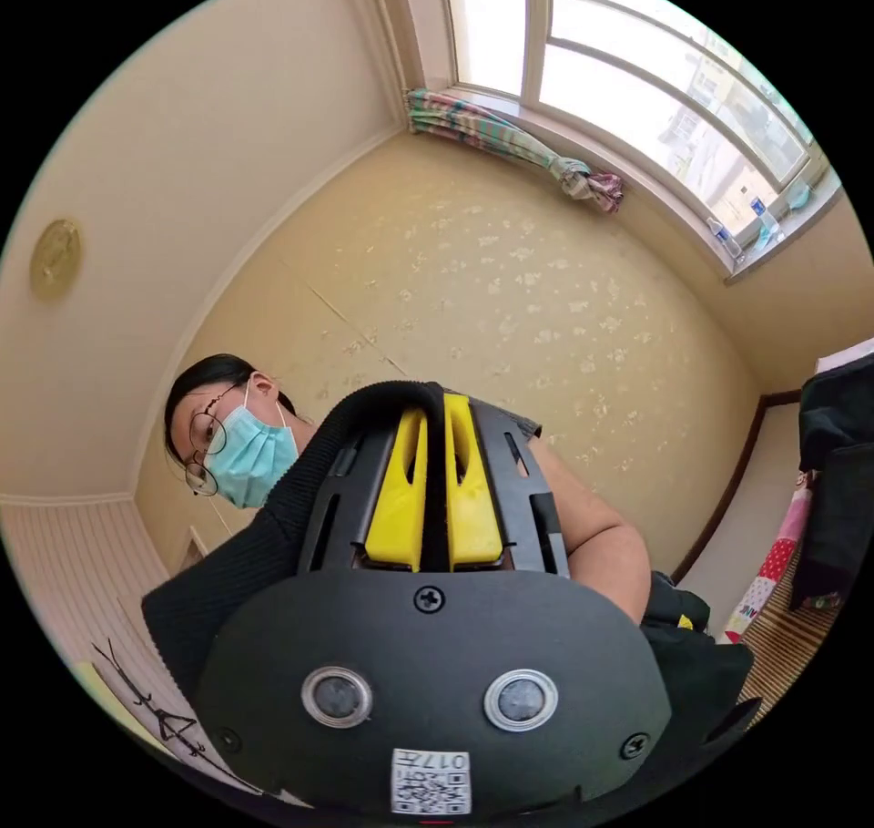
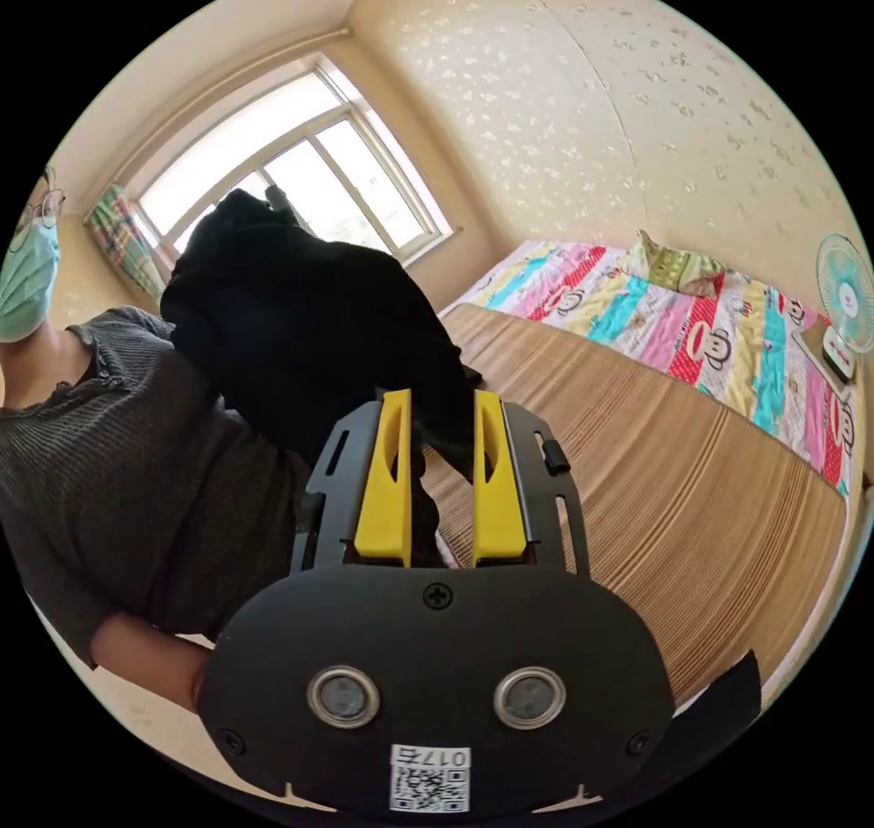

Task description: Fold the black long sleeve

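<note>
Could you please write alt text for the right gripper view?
The right claw has its yellow jaws apart around a fold of the black long sleeve, held bunched above a striped bed mat. A person stands beside a bright window.

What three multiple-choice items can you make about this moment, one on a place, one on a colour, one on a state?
1. Where does the colourful cartoon sheet lie?
A. on the far part of the bed
B. on the window sill
C. over the fan

2. What colour are the gripper fingers?
A. red
B. yellow
C. white

3. How does the left gripper stand?
A. wide open, holding nothing
B. shut on black cloth
C. shut on a curtain

Key: 1 A, the cartoon sheet covers the far part of the bed. 2 B, the fingers are yellow. 3 B, the left gripper pinches a fold of the black long sleeve; the right gripper has black cloth between its parted jaws.
</note>
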`<state>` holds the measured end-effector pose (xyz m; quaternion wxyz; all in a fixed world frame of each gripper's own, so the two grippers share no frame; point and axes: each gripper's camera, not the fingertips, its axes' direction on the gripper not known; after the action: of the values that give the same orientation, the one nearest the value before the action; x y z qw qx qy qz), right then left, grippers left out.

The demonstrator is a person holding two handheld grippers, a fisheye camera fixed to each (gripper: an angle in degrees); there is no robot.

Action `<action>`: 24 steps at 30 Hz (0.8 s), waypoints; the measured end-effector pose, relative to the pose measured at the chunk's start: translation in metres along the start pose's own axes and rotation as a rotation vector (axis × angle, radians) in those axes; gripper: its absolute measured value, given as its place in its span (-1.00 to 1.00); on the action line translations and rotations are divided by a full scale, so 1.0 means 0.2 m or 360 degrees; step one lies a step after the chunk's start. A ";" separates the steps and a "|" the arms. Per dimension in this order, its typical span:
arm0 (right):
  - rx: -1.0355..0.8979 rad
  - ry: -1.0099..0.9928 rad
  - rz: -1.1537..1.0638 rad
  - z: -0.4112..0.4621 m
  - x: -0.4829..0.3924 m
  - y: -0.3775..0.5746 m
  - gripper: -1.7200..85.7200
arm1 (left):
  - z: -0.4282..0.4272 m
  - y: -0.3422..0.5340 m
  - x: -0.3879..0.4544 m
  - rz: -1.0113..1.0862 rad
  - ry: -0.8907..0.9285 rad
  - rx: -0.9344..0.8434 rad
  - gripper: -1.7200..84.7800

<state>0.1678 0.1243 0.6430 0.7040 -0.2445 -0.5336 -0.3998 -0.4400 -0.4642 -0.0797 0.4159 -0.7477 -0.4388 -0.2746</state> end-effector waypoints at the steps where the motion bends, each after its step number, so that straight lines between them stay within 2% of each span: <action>1: 0.0018 -0.0042 -0.0071 0.03 -0.01 -0.05 -0.69 | 0.02 0.02 -0.02 -0.0022 0.0024 0.0048 -0.93; 5: -0.0051 -0.0162 -0.0266 0.22 -0.05 -0.17 -0.62 | 0.08 0.04 -0.04 -0.0071 0.0085 0.0142 -0.93; 8: -0.0172 -0.0403 -0.0335 0.40 -0.03 -0.21 -0.66 | 0.13 0.01 -0.02 -0.0070 0.0098 0.0183 -0.93; 12: -0.0426 -0.0883 -0.0349 0.59 0.04 -0.20 -0.74 | 0.23 -0.08 0.06 -0.0035 0.0041 0.0107 -0.93; 14: -0.0477 -0.0871 -0.0338 0.64 0.05 -0.19 -0.68 | 0.28 -0.13 0.11 0.0005 0.0041 0.0088 -0.93; 16: -0.0387 -0.0795 -0.0317 0.63 0.07 -0.17 -0.60 | 0.31 -0.14 0.12 0.0017 0.0049 0.0098 -0.93; 19: -0.0264 -0.1041 -0.0283 0.62 0.12 -0.17 -0.59 | 0.34 -0.15 0.11 0.0019 0.0083 0.0120 -0.93; 24: -0.0331 -0.1096 -0.0312 0.72 0.02 -0.23 -0.58 | 0.34 -0.11 0.04 0.0010 0.0160 0.0227 -0.94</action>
<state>0.0508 0.2086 0.6887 0.4131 -0.3826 -0.7165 -0.4117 -0.4520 -0.3966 -0.0998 0.4906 -0.7028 -0.4334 -0.2785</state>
